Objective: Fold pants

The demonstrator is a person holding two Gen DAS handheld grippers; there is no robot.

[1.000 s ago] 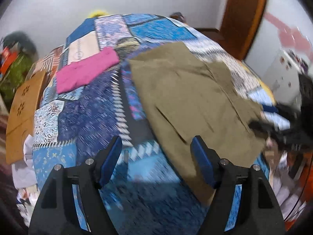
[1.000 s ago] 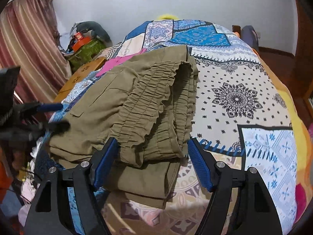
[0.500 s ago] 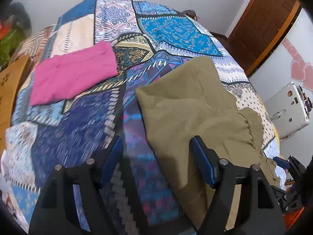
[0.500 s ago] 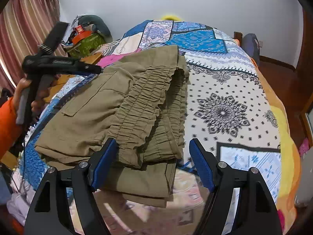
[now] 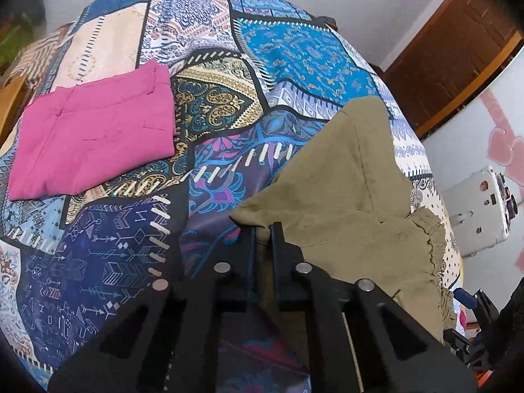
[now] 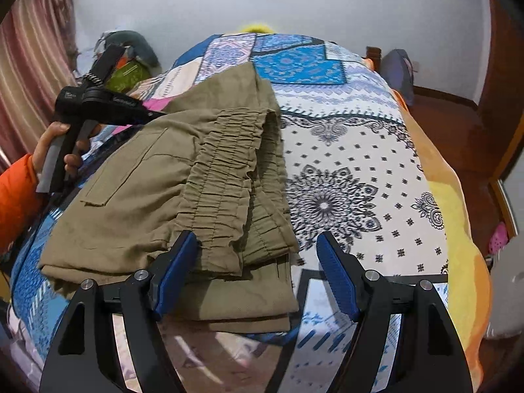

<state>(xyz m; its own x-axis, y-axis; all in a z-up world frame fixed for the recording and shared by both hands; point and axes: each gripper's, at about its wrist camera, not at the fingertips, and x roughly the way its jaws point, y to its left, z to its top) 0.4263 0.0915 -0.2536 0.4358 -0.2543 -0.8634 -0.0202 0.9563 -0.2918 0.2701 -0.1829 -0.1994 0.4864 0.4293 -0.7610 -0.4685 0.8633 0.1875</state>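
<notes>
The olive-green pants point(image 6: 170, 177) lie on the near part of the bed, already folded into a thick stack: several layers show at the near edge, and the gathered elastic waistband point(image 6: 226, 177) runs along the top toward the right side of the stack. So the main folds look done. What seems left is at most one more fold, or simply moving the bundle away (I can't tell which is intended).

The left gripper point(image 5: 262, 229) has just been closing, and its jaws now stand pinched together on the left corner of the olive cloth, which puckers up where the fingers meet it. In the right wrist view the same tool appears at the far left edge of the stack, held by a hand point(image 6: 59, 150) in an orange sleeve point(image 6: 16, 196).

The right gripper point(image 6: 255, 271) is wide open, its blue pads point(image 6: 175, 271) straddling the near right corner of the stack. The left pad is just beside the waistband edge, and nothing is clamped yet.

Farther off on the left, a folded pink garment point(image 5: 95, 131) rests on the patchwork bedspread point(image 5: 294, 52), well apart from the olive pants, probably a finished piece.
</notes>
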